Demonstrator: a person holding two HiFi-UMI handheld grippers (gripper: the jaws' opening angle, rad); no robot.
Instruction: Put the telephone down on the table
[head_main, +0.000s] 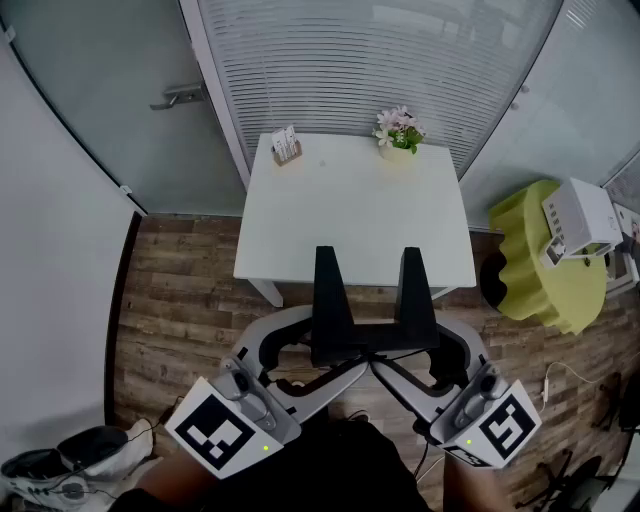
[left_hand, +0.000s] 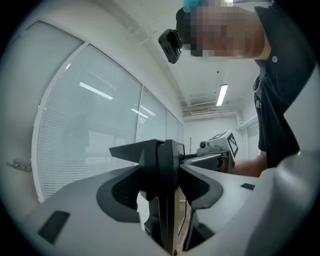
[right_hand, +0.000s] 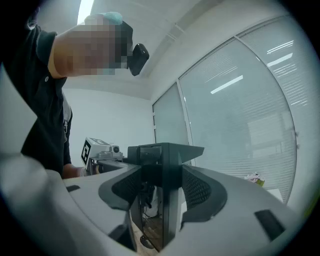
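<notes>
We hold the telephone (head_main: 375, 340) short of the near edge of the surface (head_main: 350, 215).
Our left gripper (head_main: 320, 350) and right gripper (head_main: 432, 350) clamp it, fingers spread wide; its underside is hidden.

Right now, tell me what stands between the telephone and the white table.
Nothing visible. The telephone, clamped between the left gripper and right gripper, hangs at the near edge of the white table. The card holder and flower pot stand at its far edge, leaving the near part bare.
</notes>
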